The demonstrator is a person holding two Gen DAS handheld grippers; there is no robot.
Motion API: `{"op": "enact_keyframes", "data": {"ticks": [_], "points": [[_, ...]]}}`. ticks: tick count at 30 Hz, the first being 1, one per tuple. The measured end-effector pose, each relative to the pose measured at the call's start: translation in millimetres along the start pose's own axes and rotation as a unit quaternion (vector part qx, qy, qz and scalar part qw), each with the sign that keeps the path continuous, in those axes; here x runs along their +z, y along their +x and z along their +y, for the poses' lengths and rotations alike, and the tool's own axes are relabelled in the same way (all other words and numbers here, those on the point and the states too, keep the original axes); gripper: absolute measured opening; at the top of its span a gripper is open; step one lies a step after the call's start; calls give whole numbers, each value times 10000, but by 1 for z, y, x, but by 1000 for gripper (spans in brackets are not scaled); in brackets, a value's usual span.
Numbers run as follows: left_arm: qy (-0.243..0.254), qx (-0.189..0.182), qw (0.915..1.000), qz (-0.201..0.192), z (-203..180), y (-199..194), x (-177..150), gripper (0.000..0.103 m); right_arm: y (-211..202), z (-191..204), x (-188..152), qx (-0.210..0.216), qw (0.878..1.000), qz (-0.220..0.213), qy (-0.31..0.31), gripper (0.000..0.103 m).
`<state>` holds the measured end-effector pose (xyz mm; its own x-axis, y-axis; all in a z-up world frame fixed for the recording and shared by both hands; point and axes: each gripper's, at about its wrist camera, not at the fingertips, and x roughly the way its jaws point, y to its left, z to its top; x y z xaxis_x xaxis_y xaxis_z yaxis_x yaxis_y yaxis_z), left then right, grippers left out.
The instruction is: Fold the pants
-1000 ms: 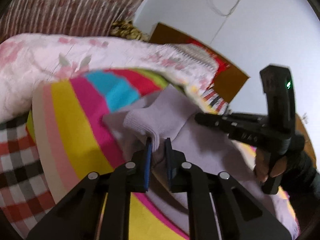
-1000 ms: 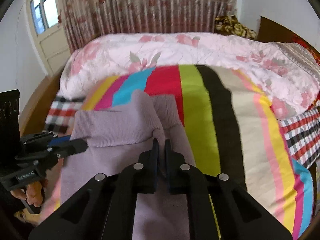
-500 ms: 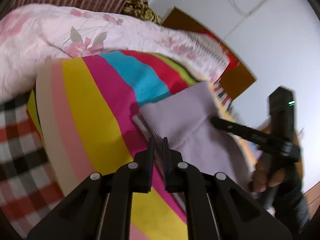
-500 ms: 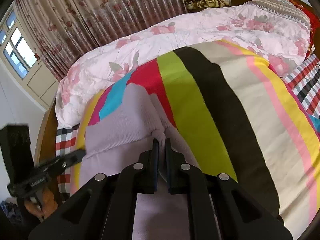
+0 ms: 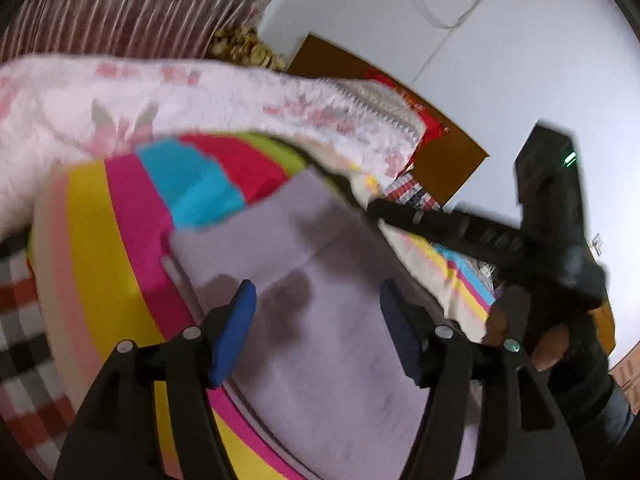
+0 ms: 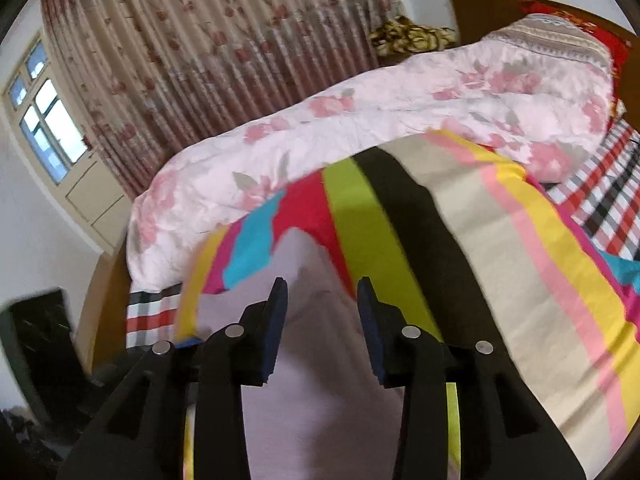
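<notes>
Lilac knit pants [image 5: 320,320] lie flat on the striped blanket [image 5: 100,240], folded, with their ribbed end toward the pink quilt. My left gripper [image 5: 318,304] hovers over them, its jaws opening, blue pads apart and nothing pressed between them. In the right wrist view the pants [image 6: 316,380] spread under my right gripper [image 6: 322,300], whose jaws are also opening and stand clear of the cloth. The right gripper [image 5: 404,216] reaches in from the right in the left wrist view, held by a hand [image 5: 520,328]. The left gripper's body [image 6: 44,344] shows at the lower left.
A pink flowered quilt [image 6: 360,136] is piled behind the striped blanket [image 6: 500,260]. A checked sheet [image 6: 608,208] lies at the right, a wooden headboard [image 5: 400,120] and red pillow behind. Curtains [image 6: 220,40] and a window [image 6: 48,120] stand beyond the bed.
Both grippers, shut on the pants' ribbed end before, have let go and now stand open above the cloth. The folded end has dropped flat onto the blanket.
</notes>
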<state>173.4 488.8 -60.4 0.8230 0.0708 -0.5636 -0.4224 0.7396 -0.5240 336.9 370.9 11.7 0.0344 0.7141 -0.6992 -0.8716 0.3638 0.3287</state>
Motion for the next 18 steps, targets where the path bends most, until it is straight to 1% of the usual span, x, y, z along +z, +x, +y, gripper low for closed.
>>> {"op": "enact_keyframes", "data": {"ticks": [2,3,4,5,6,7,8,9,10,11,12,13,14,15,16,18], "points": [[-47,24,10000,53,5,10,-9,64,18,-1,-1,44,9994,337,23,37],[44,41,10000,-15,5,11,-13,64,32,-7,-3,-51,9982,597,90,37],[102,62,9999,-29,4,11,-14,65,38,-14,-4,-131,9974,686,196,37],[135,91,9999,17,2,10,-14,65,35,-20,-3,-147,9969,684,364,38],[115,87,9999,82,0,7,-12,66,27,-26,-1,-62,9960,683,566,38],[81,76,9998,133,0,3,-11,67,13,-30,-2,-2,9961,572,667,40],[58,95,9998,141,-2,-5,-10,70,-10,-33,-4,-31,9976,354,590,42],[99,182,9998,62,-4,-15,-9,75,-28,-33,-7,-212,9986,228,439,44],[206,295,9993,-66,-9,-26,-12,80,-56,-35,-15,-658,9975,118,227,50],[291,329,9989,-131,-13,-33,-13,80,-79,-36,-26,-977,9951,74,121,55],[383,284,9987,-155,-18,-40,-15,80,-101,-38,-39,-1098,9939,97,98,56],[469,174,9987,-136,-24,-45,-19,81,-121,-39,-56,-1045,9943,173,125,56],[599,29,9982,-83,-32,-50,-26,81,-132,-37,-68,-966,9950,217,134,56],[744,-57,9972,-39,-39,-53,-33,81,-150,-29,-94,-881,9957,281,56,56],[856,-94,9963,-3,-45,-53,-37,81,-160,-17,-117,-915,9951,366,-95,56],[1187,-121,9928,78,-59,-52,-52,81,-167,8,-157,-1053,9921,533,-436,55]]}}
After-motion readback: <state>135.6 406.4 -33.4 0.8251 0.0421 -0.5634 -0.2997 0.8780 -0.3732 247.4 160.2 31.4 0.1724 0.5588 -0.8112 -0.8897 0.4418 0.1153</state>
